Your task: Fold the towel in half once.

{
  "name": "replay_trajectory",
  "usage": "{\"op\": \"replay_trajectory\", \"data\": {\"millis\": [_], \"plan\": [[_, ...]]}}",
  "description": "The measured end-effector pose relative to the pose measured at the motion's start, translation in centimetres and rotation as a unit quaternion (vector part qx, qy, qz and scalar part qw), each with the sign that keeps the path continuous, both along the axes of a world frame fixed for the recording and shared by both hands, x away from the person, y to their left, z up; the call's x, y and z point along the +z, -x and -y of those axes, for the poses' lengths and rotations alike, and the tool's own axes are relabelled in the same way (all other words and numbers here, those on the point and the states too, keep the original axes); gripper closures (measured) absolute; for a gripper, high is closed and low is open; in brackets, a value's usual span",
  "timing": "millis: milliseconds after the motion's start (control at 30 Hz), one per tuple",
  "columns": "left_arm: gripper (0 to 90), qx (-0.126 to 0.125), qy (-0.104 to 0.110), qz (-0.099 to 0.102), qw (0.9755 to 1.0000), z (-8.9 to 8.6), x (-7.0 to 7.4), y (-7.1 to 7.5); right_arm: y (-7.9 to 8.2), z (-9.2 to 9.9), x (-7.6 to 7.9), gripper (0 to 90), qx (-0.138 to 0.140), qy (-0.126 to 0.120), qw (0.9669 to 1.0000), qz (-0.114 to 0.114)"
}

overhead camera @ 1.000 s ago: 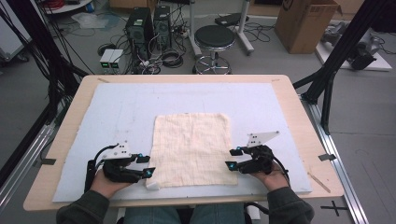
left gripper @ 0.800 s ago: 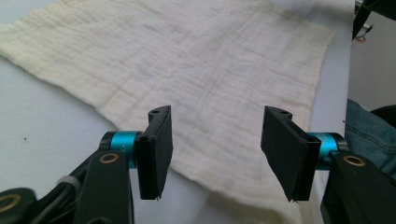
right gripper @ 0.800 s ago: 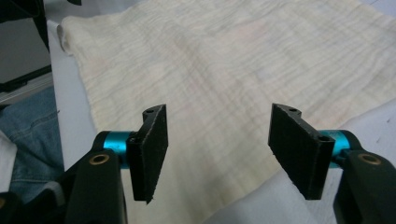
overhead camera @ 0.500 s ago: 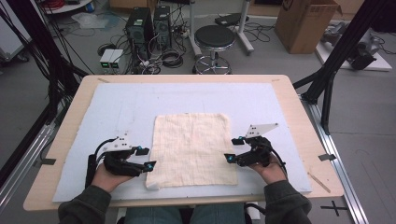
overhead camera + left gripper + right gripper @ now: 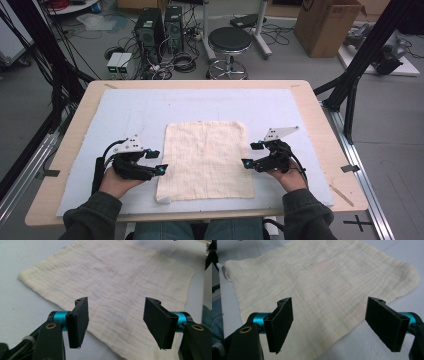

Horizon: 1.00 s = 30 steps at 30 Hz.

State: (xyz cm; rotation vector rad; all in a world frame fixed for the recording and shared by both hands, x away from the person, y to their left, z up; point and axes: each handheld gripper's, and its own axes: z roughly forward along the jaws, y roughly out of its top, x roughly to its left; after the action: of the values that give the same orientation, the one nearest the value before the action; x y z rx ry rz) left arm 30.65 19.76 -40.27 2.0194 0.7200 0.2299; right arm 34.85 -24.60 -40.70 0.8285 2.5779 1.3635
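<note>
Left gripper (image 5: 159,161) sits just off the left edge of the cream cloth (image 5: 207,157), low over the table. In the left gripper view its jaws stand wide apart with nothing between them; they have just been opening, and the cloth (image 5: 117,287) lies flat beyond the pads (image 5: 81,322).

The cloth lies spread near the front middle of the pale blue mat (image 5: 125,115), roughly square. Its near-left corner (image 5: 164,198) looks slightly turned or bunched.

Right gripper (image 5: 252,155) is just off the cloth's right edge. Its jaws are also wide and empty, have just been opening, and the cloth (image 5: 319,282) lies ahead of them.

Risks, as I judge them:
- Thin, limp fabric: a jaw coming in too shallow may skate over the edge and pinch nothing, or catch the mat with it.
- Uneven grips left and right would pull the cloth askew or wrinkle it.
- The bunched near-left corner may fold further under if dragged.

Around: the wooden table (image 5: 320,120) is bare past the mat; a small strip (image 5: 341,195) lies at its right front edge, well apart. Beyond the table, on the floor: computer towers (image 5: 160,27), a black stool (image 5: 229,42), a cardboard box (image 5: 327,25). Nothing stands between either gripper and the cloth.
</note>
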Motion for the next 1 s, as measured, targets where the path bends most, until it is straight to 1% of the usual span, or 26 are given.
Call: {"op": "replay_trajectory", "data": {"millis": [100, 200, 267, 300, 400, 433, 500, 567, 633, 667, 733, 767, 800, 833, 867, 900, 967, 1000], "plan": [[37.5, 0.003, 0.002, -0.004, 1.0, 0.2, 0.2, -0.6, -0.4, 0.0, 0.0, 21.8, -0.003, 0.003, 1.0, -0.004], [39.0, 0.008, 0.005, 0.006, 0.9999, 0.2, 0.3, -1.2, -1.0, 0.0, 0.2, 21.8, -0.006, 0.008, 0.9999, -0.006], [38.9, 0.011, 0.005, 0.001, 0.9999, 0.3, 0.3, -1.7, -1.5, 0.0, 0.3, 21.8, -0.007, 0.01, 0.9999, -0.007], [38.9, 0.012, 0.0, -0.001, 0.9999, 0.3, 0.3, -2.0, -1.7, 0.0, 0.4, 21.8, -0.01, 0.01, 0.9999, -0.007], [38.9, 0.018, 0.005, -0.001, 0.9998, 0.3, 0.7, -2.7, -2.3, 0.1, 0.5, 21.8, -0.017, 0.014, 0.9997, -0.012], [38.9, 0.022, 0.01, -0.001, 0.9997, 0.3, 0.8, -3.0, -2.5, 0.1, 0.5, 21.8, -0.016, 0.013, 0.9998, -0.007], [38.9, 0.024, 0.005, -0.003, 0.9997, 0.3, 1.0, -3.4, -3.0, 0.0, 0.7, 21.9, -0.018, 0.015, 0.9997, -0.008], [39.3, 0.03, 0.013, -0.002, 0.9995, 0.2, 1.0, -3.8, -3.4, 0.0, 0.9, 22.0, -0.024, 0.019, 0.9995, -0.009], [39.8, 0.038, 0.013, -0.007, 0.9992, 0.1, 0.9, -4.2, -3.9, -0.1, 1.1, 22.2, -0.024, 0.022, 0.9994, -0.011], [40.0, 0.042, 0.011, -0.007, 0.999, 0.0, 0.9, -4.5, -4.2, -0.2, 1.2, 22.6, -0.022, 0.024, 0.9995, -0.006], [41.0, 0.052, 0.016, -0.009, 0.9985, -0.2, 0.8, -4.9, -4.7, -0.3, 1.4, 22.7, -0.024, 0.027, 0.9993, -0.004], [41.8, 0.056, 0.018, -0.012, 0.9982, -0.3, 0.6, -5.1, -5.0, -0.3, 1.5, 22.7, -0.027, 0.03, 0.9992, -0.008], [42.6, 0.061, 0.015, -0.014, 0.9979, -0.4, 0.6, -5.3, -5.3, -0.3, 1.5, 23.2, -0.027, 0.031, 0.9991, -0.008], [42.7, 0.061, 0.009, -0.021, 0.9979, -0.4, 0.6, -5.7, -5.6, -0.4, 1.6, 23.5, -0.029, 0.031, 0.9991, -0.009], [42.7, 0.062, 0.011, -0.02, 0.9978, -0.5, 0.6, -5.9, -5.9, -0.4, 1.6, 23.5, -0.03, 0.034, 0.9989, -0.008], [43.2, 0.068, 0.017, -0.019, 0.9974, -0.6, 0.7, -6.2, -6.3, -0.4, 1.6, 24.2, -0.032, 0.035, 0.9988, -0.008], [43.5, 0.078, 0.018, -0.018, 0.9967, -0.7, 0.8, -6.9, -7.0, -0.5, 1.7, 25.0, -0.037, 0.036, 0.9986, -0.014], [44.0, 0.083, 0.022, -0.017, 0.9961, -0.8, 0.8, -7.2, -7.4, -0.5, 1.7, 25.5, -0.039, 0.039, 0.9984, -0.013]]}}
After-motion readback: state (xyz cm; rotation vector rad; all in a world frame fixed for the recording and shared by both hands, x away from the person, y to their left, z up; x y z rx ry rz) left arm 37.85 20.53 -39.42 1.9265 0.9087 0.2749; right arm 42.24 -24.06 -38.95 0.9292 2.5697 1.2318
